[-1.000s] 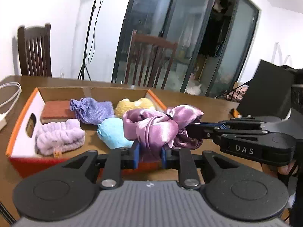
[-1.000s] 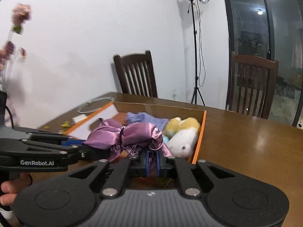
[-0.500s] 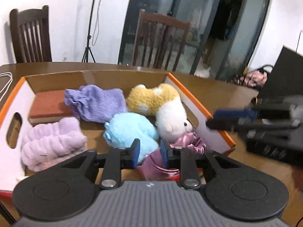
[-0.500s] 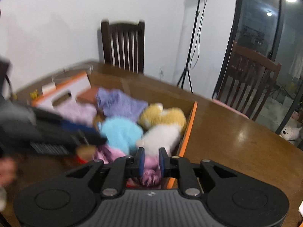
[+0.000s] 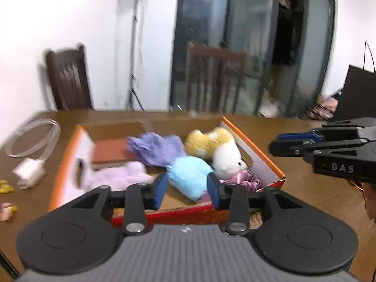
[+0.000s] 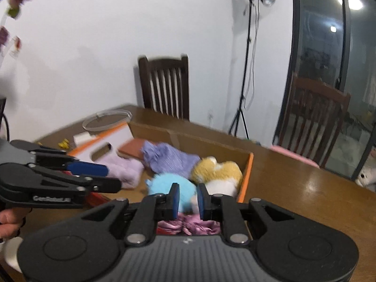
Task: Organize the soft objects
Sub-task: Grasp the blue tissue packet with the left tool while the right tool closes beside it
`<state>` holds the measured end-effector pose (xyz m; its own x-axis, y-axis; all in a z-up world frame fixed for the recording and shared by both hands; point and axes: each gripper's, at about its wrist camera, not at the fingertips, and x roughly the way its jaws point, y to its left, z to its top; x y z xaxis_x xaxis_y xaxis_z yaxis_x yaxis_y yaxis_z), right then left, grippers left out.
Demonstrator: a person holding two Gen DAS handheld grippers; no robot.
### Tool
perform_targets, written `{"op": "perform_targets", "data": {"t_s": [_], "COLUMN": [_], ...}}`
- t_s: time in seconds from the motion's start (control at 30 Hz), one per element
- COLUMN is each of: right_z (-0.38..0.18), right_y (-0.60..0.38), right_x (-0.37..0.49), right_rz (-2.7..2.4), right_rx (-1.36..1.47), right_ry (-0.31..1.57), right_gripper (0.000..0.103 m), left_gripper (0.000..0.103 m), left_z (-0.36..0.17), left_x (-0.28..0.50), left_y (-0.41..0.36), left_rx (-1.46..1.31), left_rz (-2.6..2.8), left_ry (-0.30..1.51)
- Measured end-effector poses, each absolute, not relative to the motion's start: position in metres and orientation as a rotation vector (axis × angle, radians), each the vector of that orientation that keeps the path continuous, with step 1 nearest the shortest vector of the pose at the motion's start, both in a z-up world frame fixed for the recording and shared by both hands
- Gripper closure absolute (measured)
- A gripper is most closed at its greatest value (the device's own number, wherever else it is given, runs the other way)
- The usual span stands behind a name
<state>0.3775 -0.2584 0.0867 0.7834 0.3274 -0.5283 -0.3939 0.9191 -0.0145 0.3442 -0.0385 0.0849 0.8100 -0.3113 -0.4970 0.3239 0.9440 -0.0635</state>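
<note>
Lying in the near corner of the box [image 5: 270, 164], the pink satin cloth [image 5: 244, 179] looks light, slippery and limp; better to pinch a bunched fold. The left tool [image 5: 186, 188] is opening, nothing between. The right tool [image 6: 186, 198] stands slightly apart, empty.

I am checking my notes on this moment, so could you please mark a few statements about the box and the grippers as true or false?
1. The satin scarf lies in the box. True.
2. The left gripper is clamped on the scarf. False: its jaws are opening and nothing is between them.
3. The blue plush lies on the bare table. False: it is in the box.
4. The right gripper holds nothing. True.
5. A white charger sits on the table outside the box. True.
</note>
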Motion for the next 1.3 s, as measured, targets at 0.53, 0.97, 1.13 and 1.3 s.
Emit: {"op": "perform_targets", "data": {"t_s": [0.53,0.97,1.13,1.3], "right_z": [0.091,0.061,0.055,0.038], "right_y": [-0.264,-0.265,-0.270,-0.272], "right_x": [0.192,0.129,0.146,0.190], "right_rz": [0.423,0.426,0.425,0.411], "right_rx": [-0.021,-0.003,0.028,0.073], "right_ry": [0.257,0.307,0.349,0.457], "right_gripper": [0.015,0.013,0.018,0.038], "left_gripper": [0.000,0.000,0.000,0.009], "left_z": [0.081,0.062,0.062,0.051], "left_x": [0.120,0.084,0.107,0.149], "left_y": [0.027,0.027,0.014,-0.015], "left_rx": [-0.033,-0.039,-0.067,-0.107], "left_rz": [-0.078,-0.078,-0.130,-0.227], "left_ry": [0.270,0.299,0.334,0.416]}}
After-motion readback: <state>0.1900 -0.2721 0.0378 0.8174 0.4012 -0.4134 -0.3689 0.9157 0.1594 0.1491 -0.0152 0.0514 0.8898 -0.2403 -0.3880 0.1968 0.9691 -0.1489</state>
